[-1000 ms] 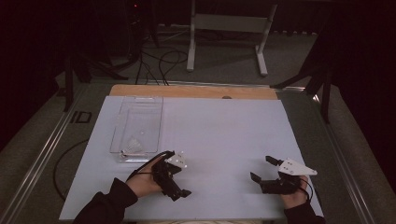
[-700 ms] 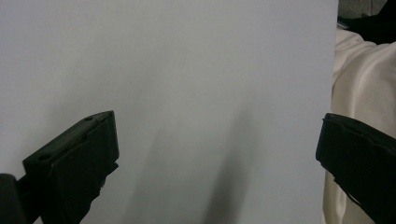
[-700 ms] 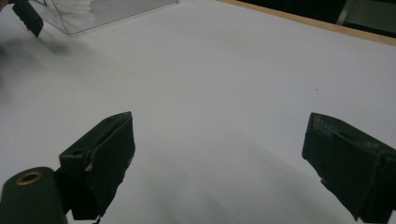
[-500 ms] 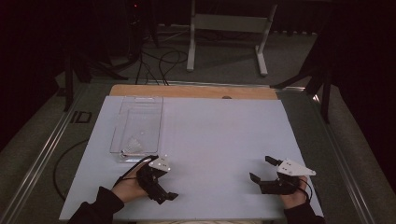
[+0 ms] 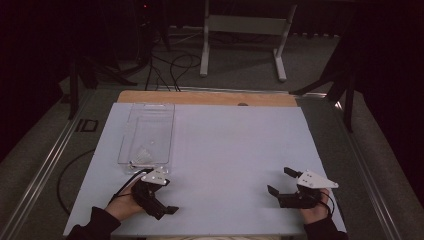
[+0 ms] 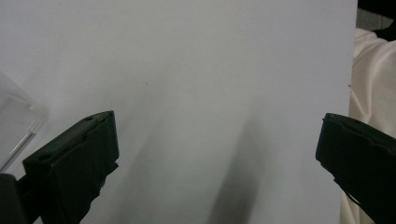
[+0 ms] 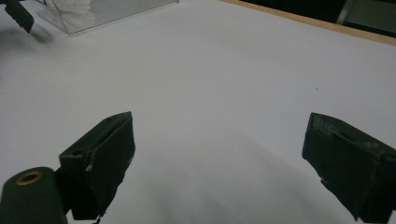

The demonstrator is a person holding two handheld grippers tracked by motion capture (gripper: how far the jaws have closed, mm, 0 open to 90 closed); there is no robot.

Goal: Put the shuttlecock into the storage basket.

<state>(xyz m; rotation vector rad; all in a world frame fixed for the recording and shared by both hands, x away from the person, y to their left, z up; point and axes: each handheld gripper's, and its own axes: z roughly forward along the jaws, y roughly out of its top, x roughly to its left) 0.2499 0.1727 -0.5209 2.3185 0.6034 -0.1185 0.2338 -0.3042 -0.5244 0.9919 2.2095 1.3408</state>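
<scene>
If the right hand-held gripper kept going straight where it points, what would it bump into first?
Probably the clear plastic box. The right hand-held gripper has open jaws and points across bare white table toward the box's near end, with nothing between. Depth is hard to judge, so it might slip just past it.

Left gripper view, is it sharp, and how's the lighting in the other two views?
Left gripper view: both jaws soft, faint shadows on the white sheet. Right gripper view: the clear box is blurred. High view: dim, dark surroundings, evenly lit sheet.
</scene>
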